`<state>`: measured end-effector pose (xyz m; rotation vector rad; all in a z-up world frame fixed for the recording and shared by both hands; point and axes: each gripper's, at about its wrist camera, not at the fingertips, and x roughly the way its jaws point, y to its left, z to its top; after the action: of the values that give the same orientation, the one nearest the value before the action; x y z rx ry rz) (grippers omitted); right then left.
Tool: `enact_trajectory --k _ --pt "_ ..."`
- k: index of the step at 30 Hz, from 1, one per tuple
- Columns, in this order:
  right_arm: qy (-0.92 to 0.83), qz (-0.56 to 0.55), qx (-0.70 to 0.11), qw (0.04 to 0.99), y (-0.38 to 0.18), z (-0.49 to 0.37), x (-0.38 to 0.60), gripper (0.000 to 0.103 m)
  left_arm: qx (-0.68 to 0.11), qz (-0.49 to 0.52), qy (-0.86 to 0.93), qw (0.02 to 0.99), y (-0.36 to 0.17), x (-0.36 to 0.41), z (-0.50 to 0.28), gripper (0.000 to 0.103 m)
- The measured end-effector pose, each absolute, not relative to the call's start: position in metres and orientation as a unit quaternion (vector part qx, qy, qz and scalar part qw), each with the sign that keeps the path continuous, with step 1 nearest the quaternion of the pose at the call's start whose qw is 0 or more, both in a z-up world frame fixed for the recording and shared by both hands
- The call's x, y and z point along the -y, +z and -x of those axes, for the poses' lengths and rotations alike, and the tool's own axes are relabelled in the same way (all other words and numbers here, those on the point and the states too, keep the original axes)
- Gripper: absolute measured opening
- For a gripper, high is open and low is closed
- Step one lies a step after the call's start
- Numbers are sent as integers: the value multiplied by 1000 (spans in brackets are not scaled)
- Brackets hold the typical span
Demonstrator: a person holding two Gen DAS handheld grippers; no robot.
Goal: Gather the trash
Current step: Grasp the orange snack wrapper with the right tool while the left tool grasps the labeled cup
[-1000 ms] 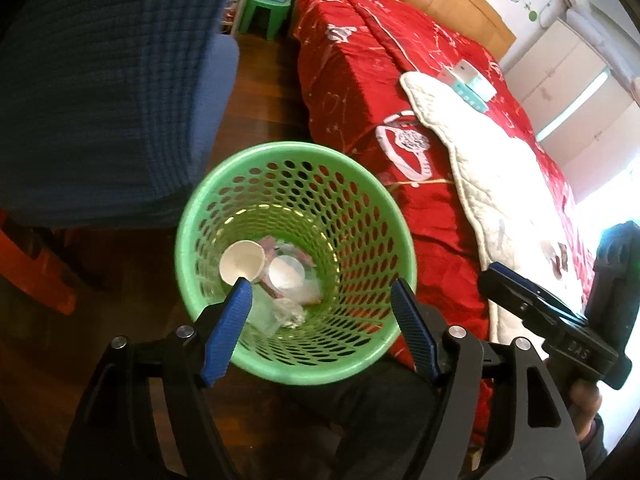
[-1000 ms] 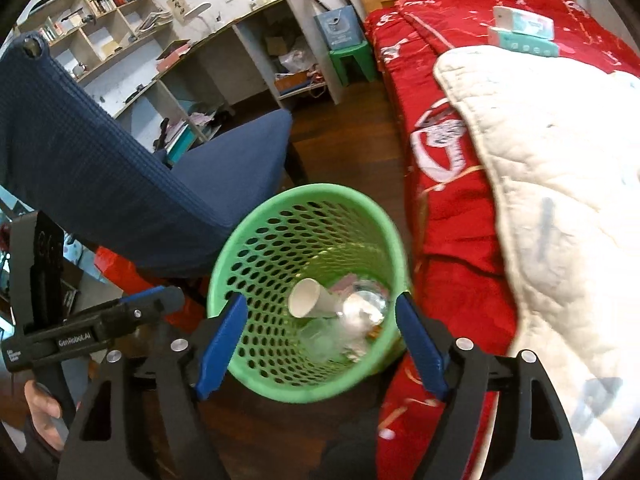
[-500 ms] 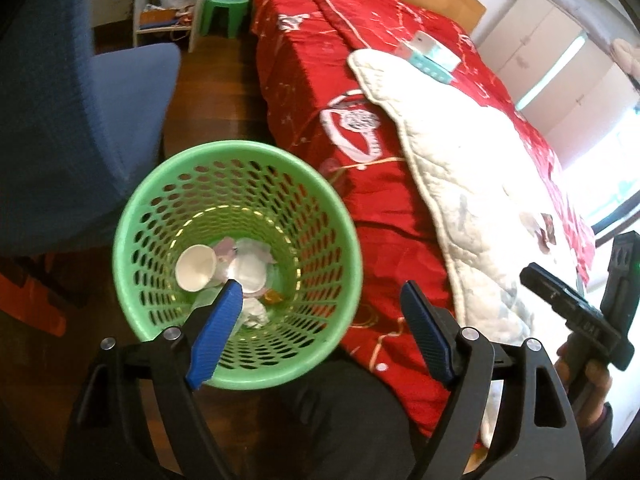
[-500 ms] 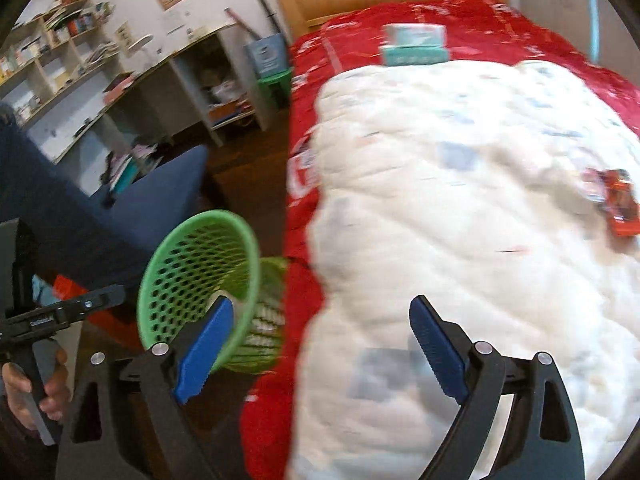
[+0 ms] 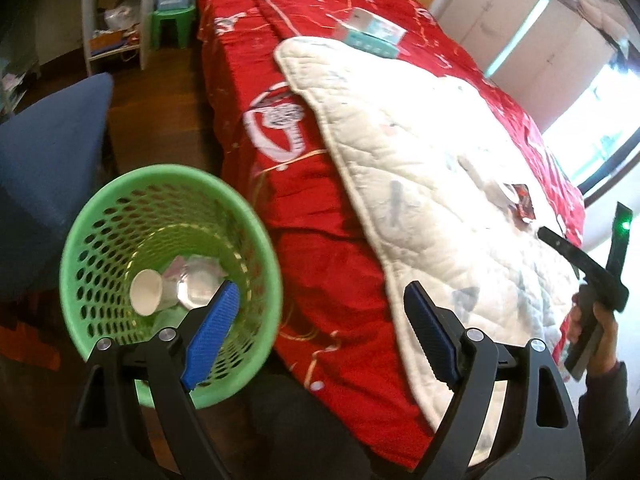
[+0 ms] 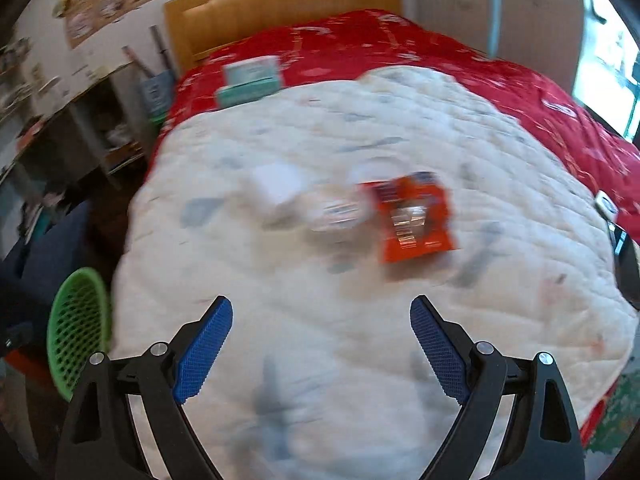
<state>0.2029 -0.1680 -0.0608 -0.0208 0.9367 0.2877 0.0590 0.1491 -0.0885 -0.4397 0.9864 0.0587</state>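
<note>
A green mesh waste basket [image 5: 100, 216] stands on the floor beside the bed; it holds a white paper cup [image 5: 146, 292] and crumpled wrappers. It also shows in the right wrist view [image 6: 76, 320]. My left gripper [image 5: 320, 328] is open and empty, above the bed's edge just right of the basket. My right gripper [image 6: 320, 340] is open and empty over the white quilt [image 6: 280, 280]. Ahead of it lie an orange wrapper [image 6: 412, 216], a clear plastic piece [image 6: 340, 212] and a white scrap [image 6: 276, 184], all blurred.
The bed has a red cover [image 5: 312, 272] and a wooden headboard [image 6: 280, 8]. Teal and white boxes [image 6: 250, 80] lie near the head of the bed. A blue chair [image 5: 48, 152] stands left of the basket. Shelves and a green stool [image 5: 172, 24] are beyond.
Both grippers have swung right, away from the basket toward the bed. The right gripper now faces the trash on the quilt. Both stay open.
</note>
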Motion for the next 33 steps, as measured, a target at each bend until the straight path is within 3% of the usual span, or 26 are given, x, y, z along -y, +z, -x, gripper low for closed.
enact_trajectory --k 22,24,28,33 --pt "114 50 -481 868 -108 -304 208 82 -478 105 -96 867 -72 -36 -175 85" --pt "116 54 -482 867 -110 -308 208 77 -477 90 -105 868 -70 -25 -186 87" --pt "118 54 -483 866 -111 -311 211 58 -473 62 -127 870 -65 -3 -205 89" --pt "126 39 -475 870 -104 -302 224 55 -467 10 -161 869 -60 33 -230 92"
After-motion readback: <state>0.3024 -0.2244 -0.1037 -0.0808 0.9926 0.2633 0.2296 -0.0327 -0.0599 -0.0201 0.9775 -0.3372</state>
